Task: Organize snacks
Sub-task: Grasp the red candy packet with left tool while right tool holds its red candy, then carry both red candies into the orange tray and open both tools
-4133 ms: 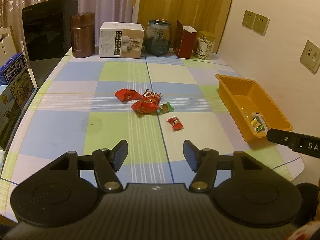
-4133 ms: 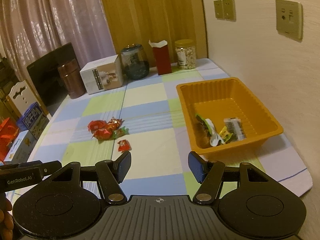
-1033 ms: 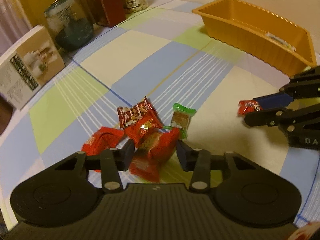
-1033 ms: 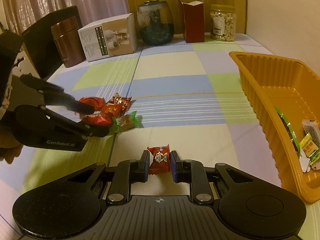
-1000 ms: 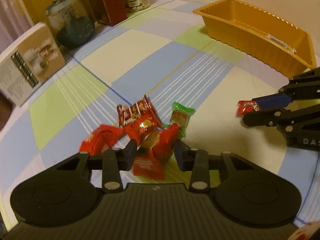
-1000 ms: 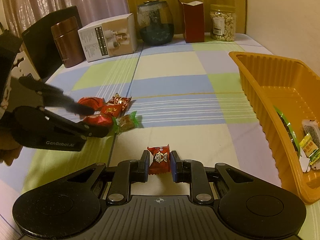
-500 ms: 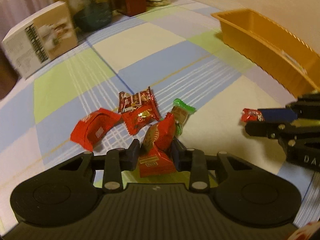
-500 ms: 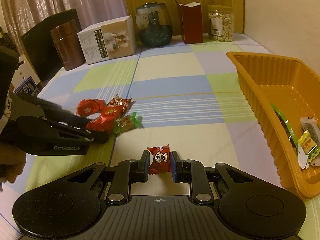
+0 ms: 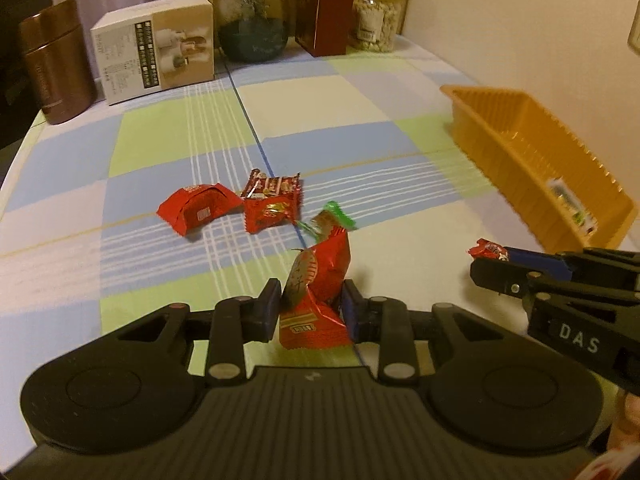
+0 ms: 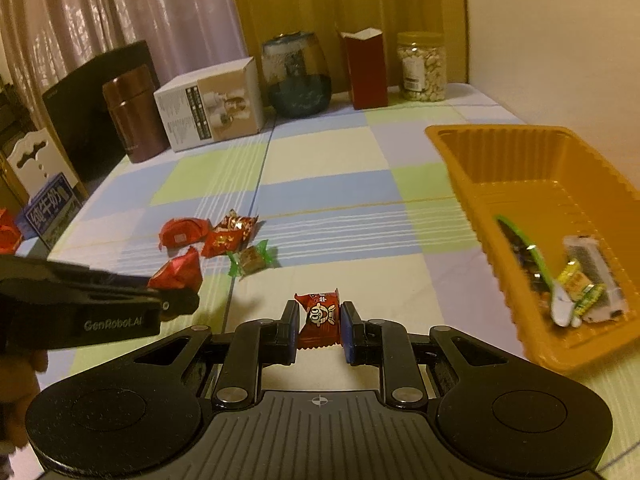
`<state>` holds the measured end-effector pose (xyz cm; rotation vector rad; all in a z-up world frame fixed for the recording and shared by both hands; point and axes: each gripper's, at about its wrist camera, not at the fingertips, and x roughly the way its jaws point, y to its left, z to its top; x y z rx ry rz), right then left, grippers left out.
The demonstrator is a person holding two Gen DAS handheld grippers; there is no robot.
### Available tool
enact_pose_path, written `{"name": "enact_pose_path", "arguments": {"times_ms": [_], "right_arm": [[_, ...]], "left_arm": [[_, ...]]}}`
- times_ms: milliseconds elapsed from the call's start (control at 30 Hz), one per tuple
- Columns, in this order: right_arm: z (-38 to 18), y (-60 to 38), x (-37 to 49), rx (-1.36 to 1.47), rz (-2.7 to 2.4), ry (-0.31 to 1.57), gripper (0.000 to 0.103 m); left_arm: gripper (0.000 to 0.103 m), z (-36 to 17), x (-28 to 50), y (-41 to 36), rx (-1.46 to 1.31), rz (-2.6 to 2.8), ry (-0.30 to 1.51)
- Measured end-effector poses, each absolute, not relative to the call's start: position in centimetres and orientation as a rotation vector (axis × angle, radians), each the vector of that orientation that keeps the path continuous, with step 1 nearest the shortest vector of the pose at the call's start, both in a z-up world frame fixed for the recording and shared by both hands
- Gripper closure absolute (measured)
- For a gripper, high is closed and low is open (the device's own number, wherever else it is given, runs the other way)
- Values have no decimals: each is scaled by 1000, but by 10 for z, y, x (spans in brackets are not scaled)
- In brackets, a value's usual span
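My left gripper is shut on a large red snack packet, held clear of the checked tablecloth; the right wrist view shows the same packet. My right gripper is shut on a small red candy, which also shows at its tip from the left. Two red packets, a third one and a green-wrapped candy lie on the cloth. The orange tray stands at the right with several snacks in its near end.
Along the back stand a brown canister, a white box, a glass jar, a red carton and a jar of nuts. A black screen and a blue milk box are at the left edge.
My left gripper shut on the red packet and lifted it off the pile, rolling as it rose. My right gripper rose a little with the small candy.
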<state>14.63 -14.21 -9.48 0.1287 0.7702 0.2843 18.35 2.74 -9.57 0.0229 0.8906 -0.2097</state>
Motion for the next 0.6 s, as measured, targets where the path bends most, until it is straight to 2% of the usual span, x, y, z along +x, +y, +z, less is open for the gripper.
{"name": "enact_pose_path", "arguments": {"times_ms": [600], "right_arm": [[-23,-202,100,177,183,702,81]], "left_arm": [[74,-30,119,-30,-88,-229,779]]}}
